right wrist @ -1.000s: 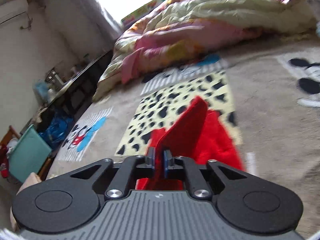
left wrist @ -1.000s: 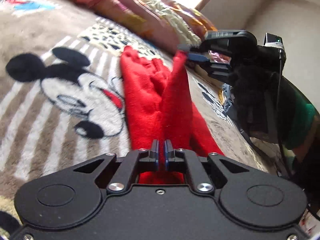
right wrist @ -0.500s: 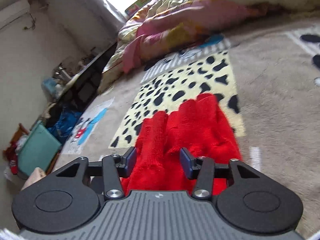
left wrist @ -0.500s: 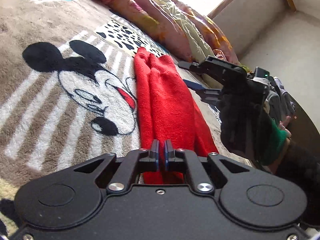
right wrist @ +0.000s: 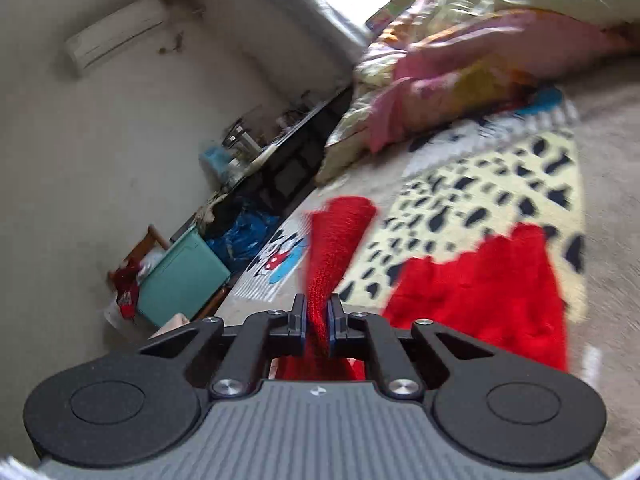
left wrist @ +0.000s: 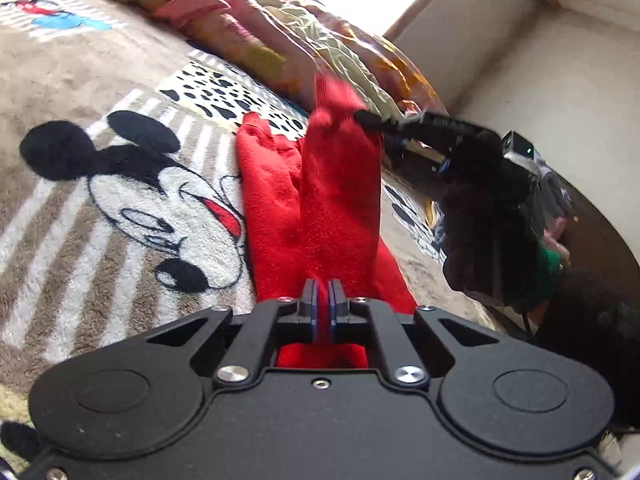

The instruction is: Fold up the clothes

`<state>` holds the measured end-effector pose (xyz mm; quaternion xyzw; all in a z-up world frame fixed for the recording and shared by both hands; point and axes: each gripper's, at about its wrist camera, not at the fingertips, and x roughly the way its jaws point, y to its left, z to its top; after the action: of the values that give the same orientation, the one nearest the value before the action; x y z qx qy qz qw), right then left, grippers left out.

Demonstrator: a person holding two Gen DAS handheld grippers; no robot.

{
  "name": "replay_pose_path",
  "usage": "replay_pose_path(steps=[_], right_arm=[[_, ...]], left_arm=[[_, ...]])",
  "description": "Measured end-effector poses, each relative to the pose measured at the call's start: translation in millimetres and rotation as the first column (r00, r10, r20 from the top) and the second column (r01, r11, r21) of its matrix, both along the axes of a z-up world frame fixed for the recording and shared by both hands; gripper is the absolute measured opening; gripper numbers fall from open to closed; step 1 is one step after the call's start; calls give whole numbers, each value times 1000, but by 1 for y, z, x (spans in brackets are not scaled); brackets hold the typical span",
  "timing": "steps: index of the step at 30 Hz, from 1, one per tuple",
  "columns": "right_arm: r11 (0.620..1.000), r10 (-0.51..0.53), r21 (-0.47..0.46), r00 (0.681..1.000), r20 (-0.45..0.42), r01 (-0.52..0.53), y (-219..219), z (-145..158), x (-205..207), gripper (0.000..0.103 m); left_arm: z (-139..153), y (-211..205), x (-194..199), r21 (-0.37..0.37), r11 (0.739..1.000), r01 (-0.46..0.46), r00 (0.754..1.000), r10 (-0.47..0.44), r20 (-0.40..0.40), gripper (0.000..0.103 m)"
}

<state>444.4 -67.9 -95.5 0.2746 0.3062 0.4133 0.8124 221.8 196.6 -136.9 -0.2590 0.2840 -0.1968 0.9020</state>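
Red garment (left wrist: 336, 200) runs lengthwise ahead from left gripper (left wrist: 321, 300), clamped on near end; right gripper (right wrist: 317, 316), jaws just closing, pinches raised far end.

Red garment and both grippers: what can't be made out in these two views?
- Left wrist view: the near edge of the red garment is hidden under the left gripper, so the pinched spot is unseen.
- Left wrist view: the right gripper sits in dark silhouette; its pads cannot be read.
- Right wrist view: motion blur smears the garment's weave and the bedding; the garment type is unclear.
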Motion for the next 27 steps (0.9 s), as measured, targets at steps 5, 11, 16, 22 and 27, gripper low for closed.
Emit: replay_pose_path(steps=[5,11,16,22,27], right_arm=[[996,-40,85,999,-19,41,-42,-26,-9,12],[993,-11,121,1000,26,7,-45,-25,-6,12],[996,68,60,994,85,-73,-13,-2,11,12],[962,-7,-272,1000,29,14,30,-10,35,37],[976,-14,-219,999,34,21,18,-8,21,51]], left_arm=[[5,-19,-7,97,994,41,998,-47,53,4],[-1,-26,-1,114,992,47,998,-51,33,4],[0,-22,0,88,995,39,999,-41,31,4],[2,-16,0,115,993,-29,999,26,29,5],[1,-6,2,43,999,-32,999,31,13,5]])
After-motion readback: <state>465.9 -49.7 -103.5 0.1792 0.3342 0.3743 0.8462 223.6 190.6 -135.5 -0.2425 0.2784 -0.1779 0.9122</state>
